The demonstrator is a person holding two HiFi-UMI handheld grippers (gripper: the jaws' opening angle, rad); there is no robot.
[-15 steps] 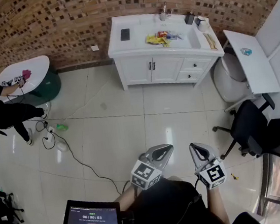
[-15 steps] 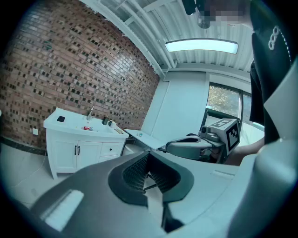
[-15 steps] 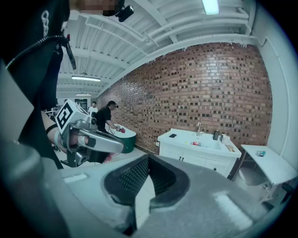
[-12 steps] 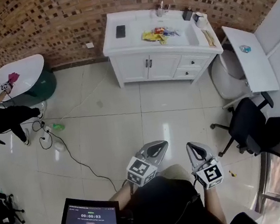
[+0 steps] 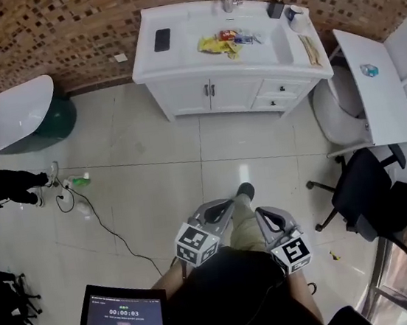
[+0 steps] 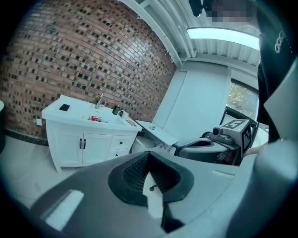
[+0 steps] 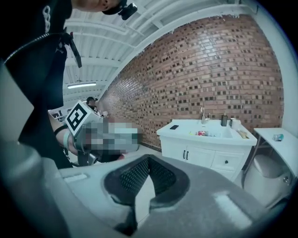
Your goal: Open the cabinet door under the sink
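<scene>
A white vanity cabinet with a sink stands against the brick wall, far ahead. Its two doors are closed, with dark handles side by side in the middle. The same doors show in the left gripper view and the doors in the right gripper view. My left gripper and right gripper hang low in front of my body, side by side, well short of the cabinet. On each, the jaws meet at the tips with nothing between them. My left gripper and right gripper both point toward the vanity.
A toilet, a white board and a black office chair stand at the right. A white basin-shaped stand, a floor cable and a person's legs are at the left. A timer tablet sits near me.
The vanity has slid up and left in the head view. My grippers have drawn closer together, and my foot now shows on the floor between them. The seated person has mostly left view.
</scene>
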